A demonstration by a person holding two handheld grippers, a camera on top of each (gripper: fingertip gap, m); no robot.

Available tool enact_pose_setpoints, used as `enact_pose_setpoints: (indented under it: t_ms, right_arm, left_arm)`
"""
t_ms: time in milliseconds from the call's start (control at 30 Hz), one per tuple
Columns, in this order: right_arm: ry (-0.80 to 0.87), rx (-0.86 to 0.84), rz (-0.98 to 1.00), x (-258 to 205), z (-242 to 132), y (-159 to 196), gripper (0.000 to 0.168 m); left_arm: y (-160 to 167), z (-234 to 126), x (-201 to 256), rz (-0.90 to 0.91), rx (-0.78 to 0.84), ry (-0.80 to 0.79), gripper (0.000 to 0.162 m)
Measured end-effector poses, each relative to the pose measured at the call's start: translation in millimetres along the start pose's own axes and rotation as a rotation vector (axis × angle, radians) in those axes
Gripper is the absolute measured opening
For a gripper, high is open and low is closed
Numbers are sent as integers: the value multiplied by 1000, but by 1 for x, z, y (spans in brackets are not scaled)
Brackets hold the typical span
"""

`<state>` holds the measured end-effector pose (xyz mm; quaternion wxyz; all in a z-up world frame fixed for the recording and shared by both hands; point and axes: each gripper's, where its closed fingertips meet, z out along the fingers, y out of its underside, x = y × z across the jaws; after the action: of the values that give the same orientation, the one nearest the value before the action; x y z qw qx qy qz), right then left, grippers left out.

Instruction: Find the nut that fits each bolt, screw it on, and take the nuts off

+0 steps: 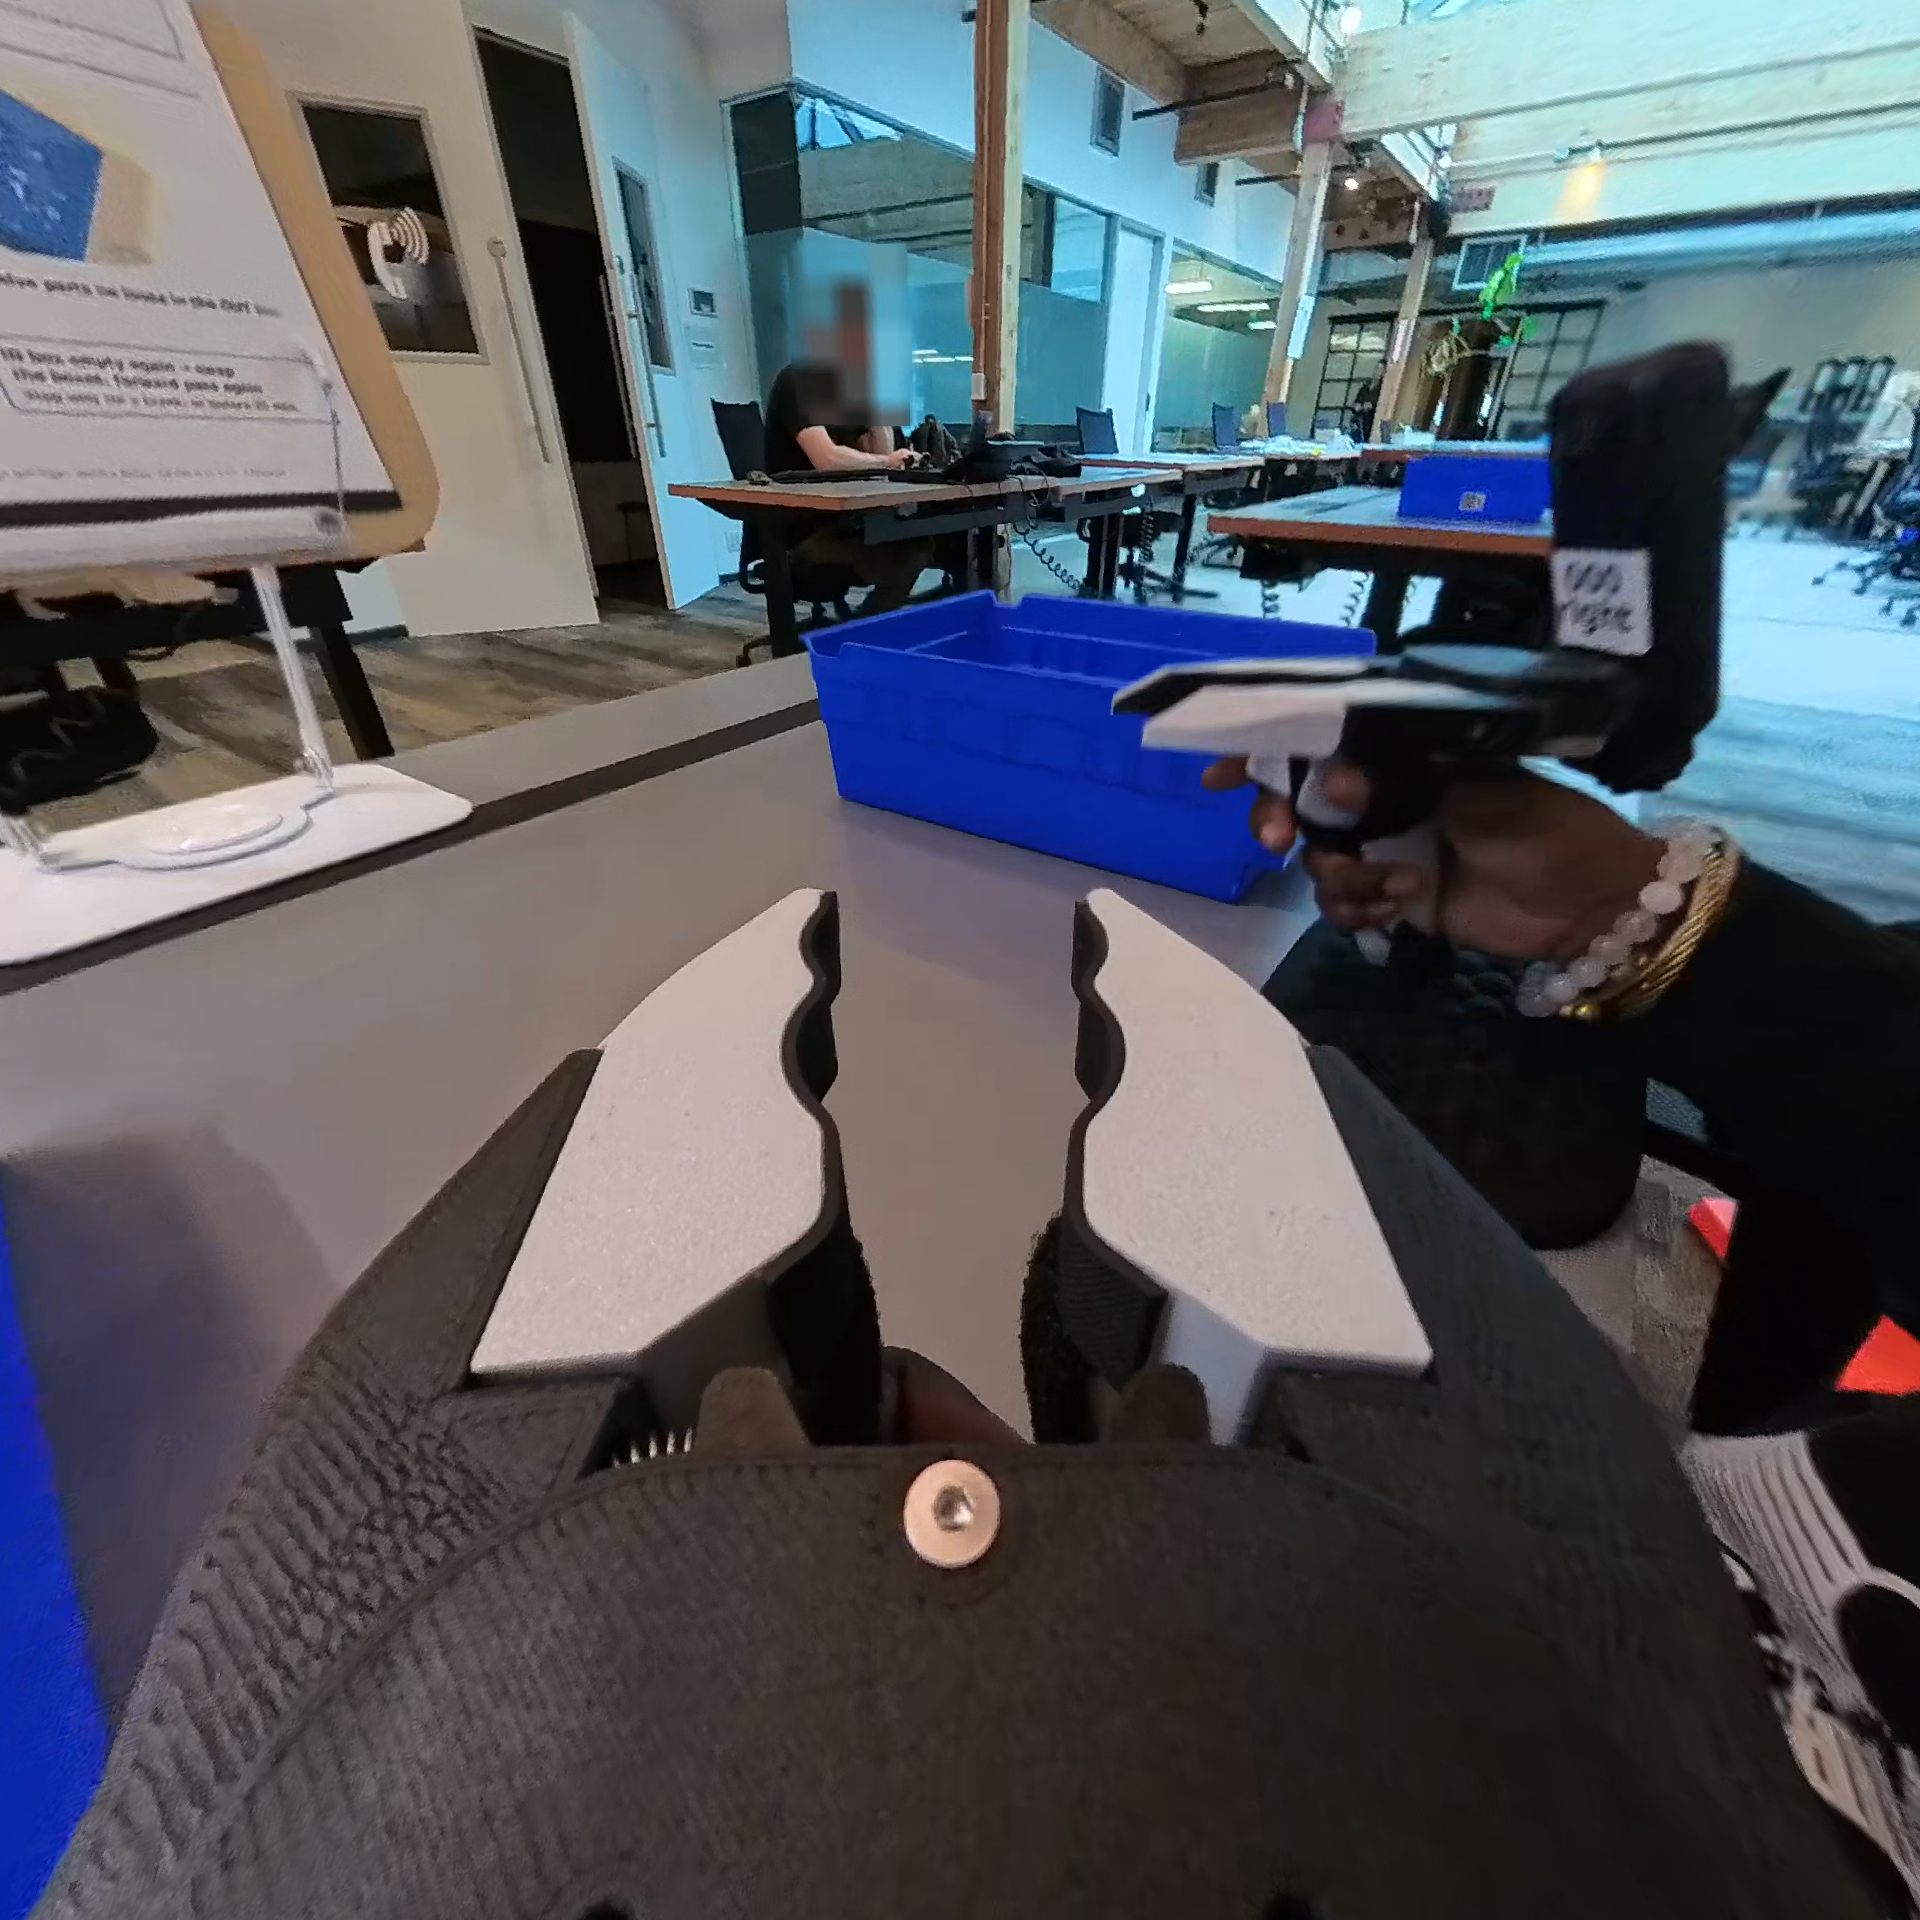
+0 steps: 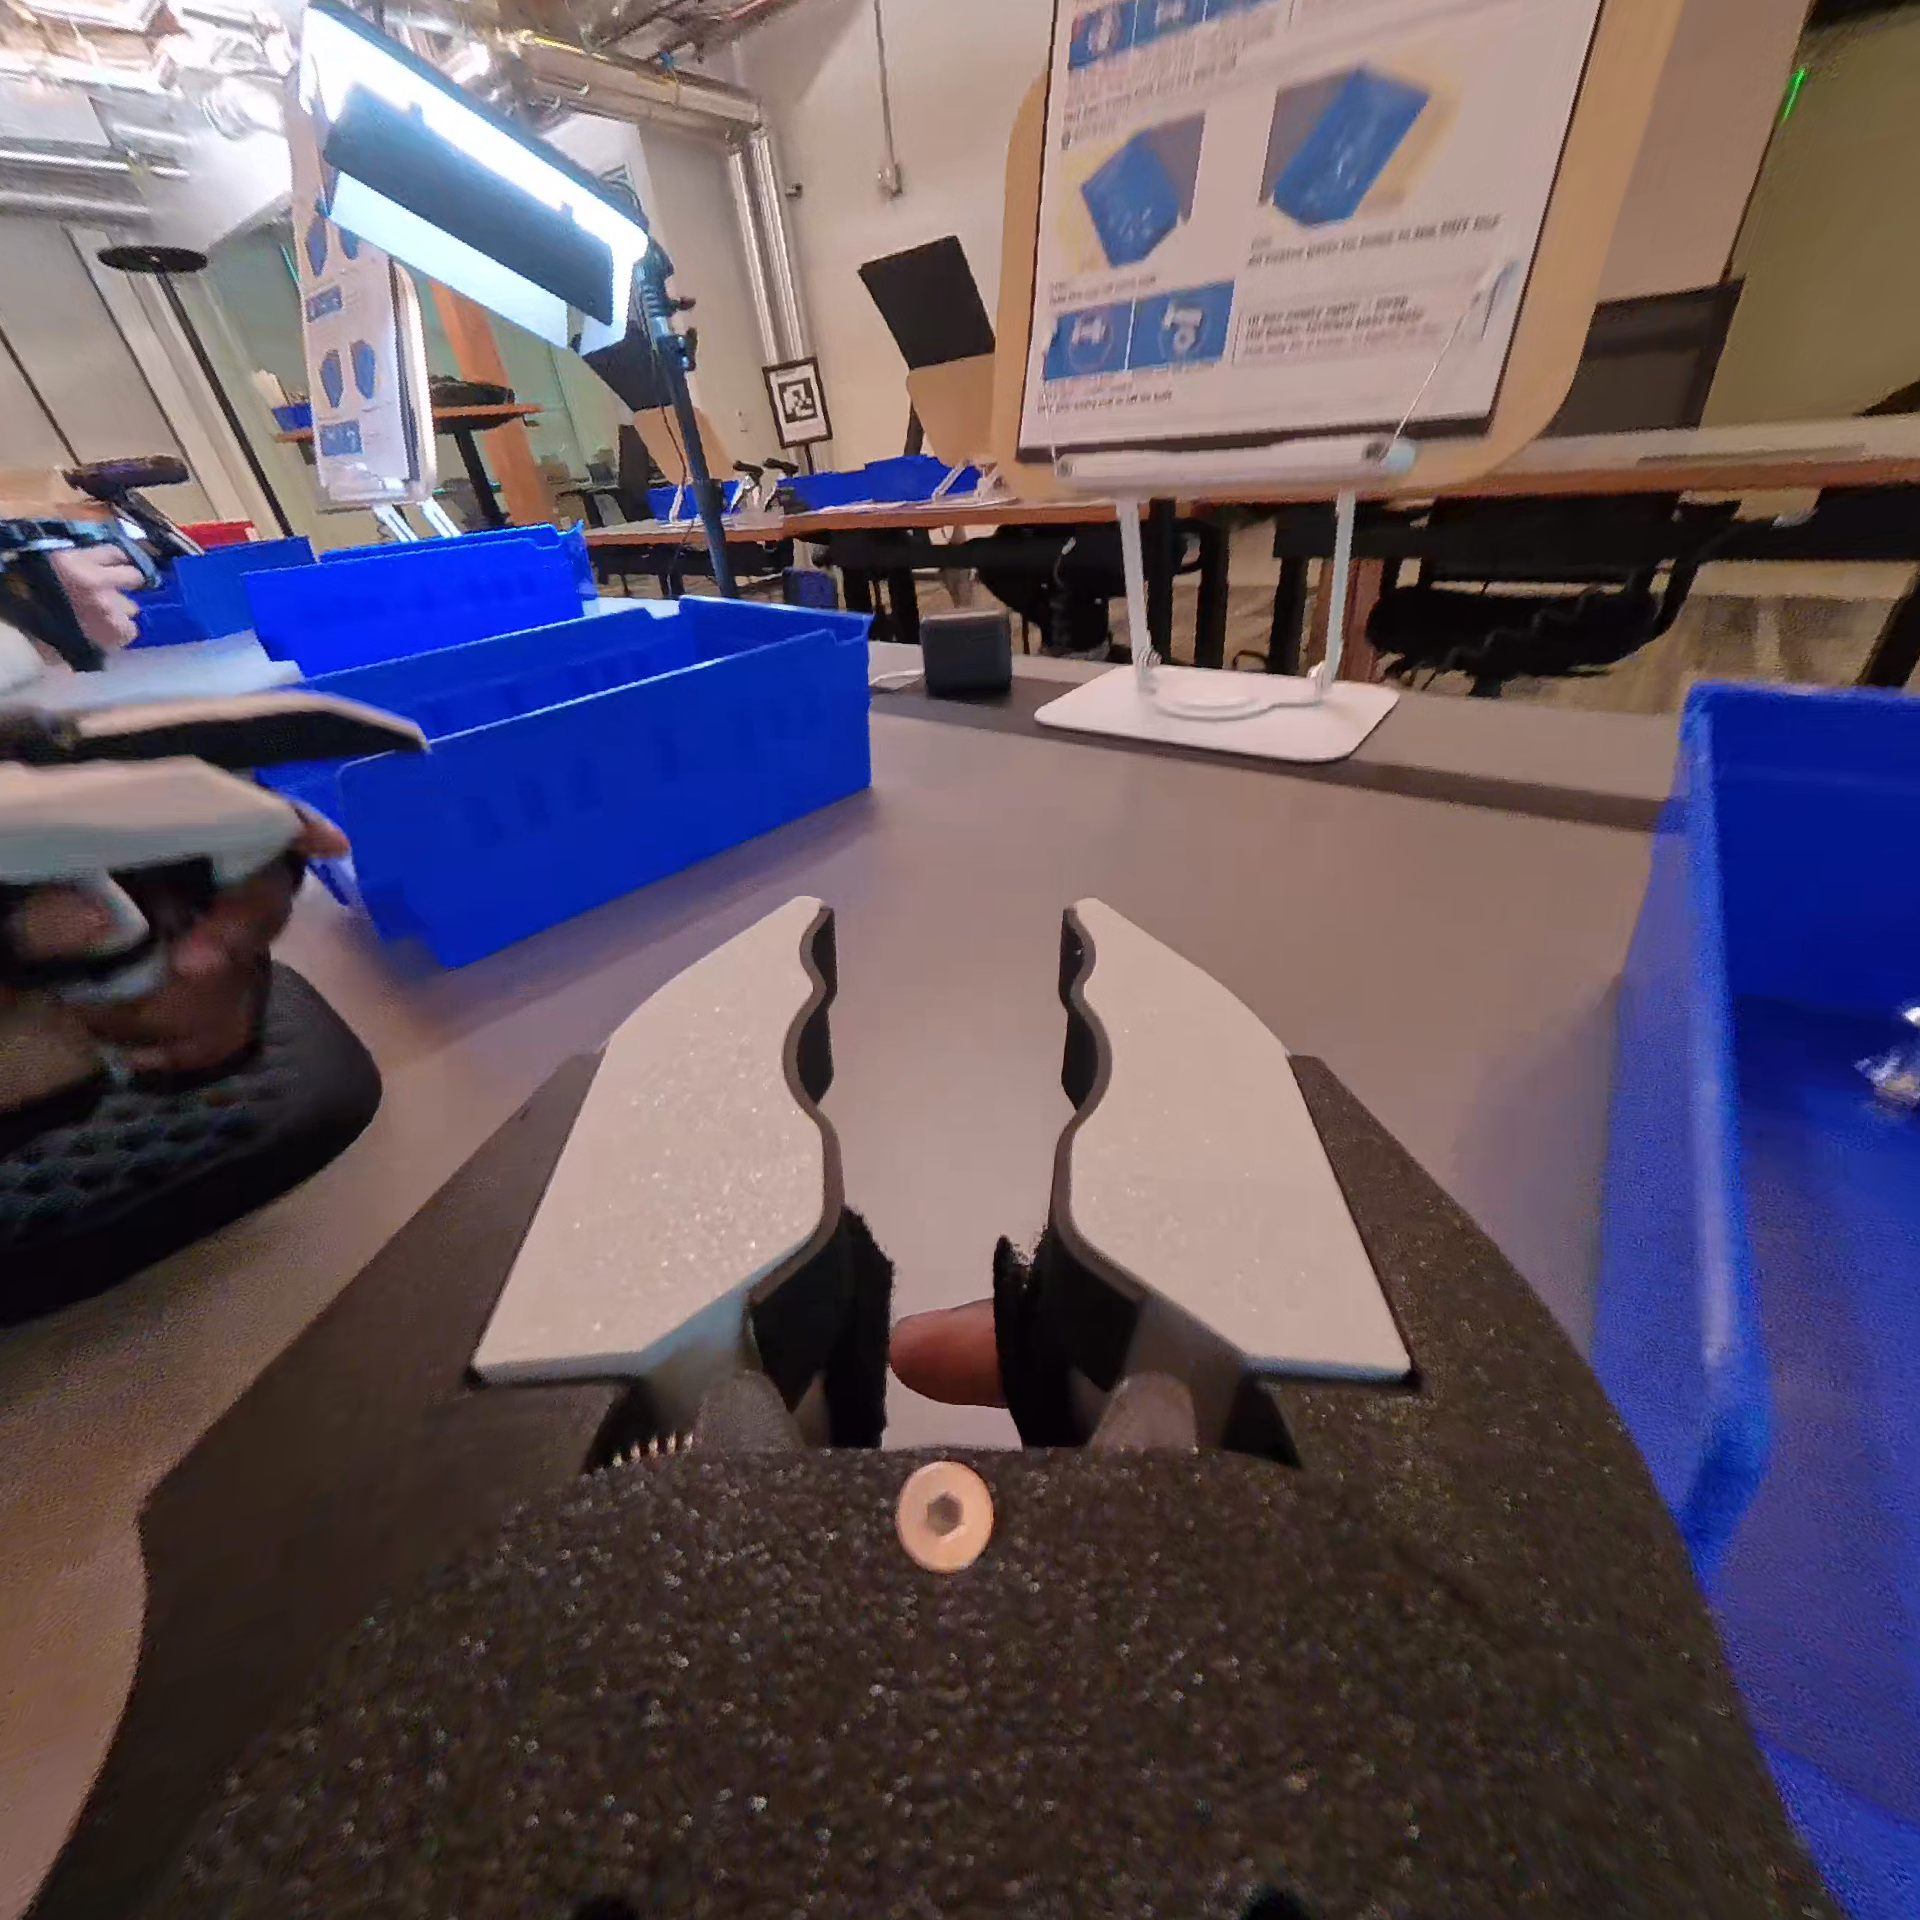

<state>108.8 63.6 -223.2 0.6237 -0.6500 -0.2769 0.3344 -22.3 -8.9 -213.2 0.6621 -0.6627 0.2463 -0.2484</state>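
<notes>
Nuts (image 2: 1893, 1070) glint in the blue bin (image 2: 1704, 1039) right of the spread, empty right claw (image 2: 945, 971); left claw (image 1: 954, 961) also spread.

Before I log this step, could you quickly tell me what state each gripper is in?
Left gripper: open, holding nothing.
Right gripper: open, holding nothing.

Bright, fisheye-warped, blurred edges
</notes>
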Motion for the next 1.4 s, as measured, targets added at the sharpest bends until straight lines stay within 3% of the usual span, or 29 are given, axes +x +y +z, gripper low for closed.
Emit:
enact_pose_setpoints:
  t_ms: [133,300,467,667,933,1133,1233,1400]
  right_arm:
    - [-22,13,-13,-5,0,2,40]
    - [-32,-6,-12,-6,2,8,39]
    - [-34,-7,-3,-6,2,9,38]
    - [-37,-5,19,-4,2,9,38]
    - [-35,14,38,-2,0,7,37]
    - [-37,7,44,-2,1,8,37]
    - [-37,5,45,-1,1,8,37]
    - [-37,0,55,-1,2,9,37]
  left_arm:
    - [-36,-27,-33,89,-57,-45,43]
    - [-58,-64,-142,137,-287,-268,44]
    - [-35,-75,-245,-47,-549,-364,52]
    - [37,-77,-314,-257,-913,-420,38]
    - [88,-86,-347,-240,-1199,-505,29]
    - [99,-85,-351,-248,-1220,-491,25]
    - [104,-83,-349,-254,-1222,-469,11]
    - [83,-82,-342,-181,-1193,-447,11]
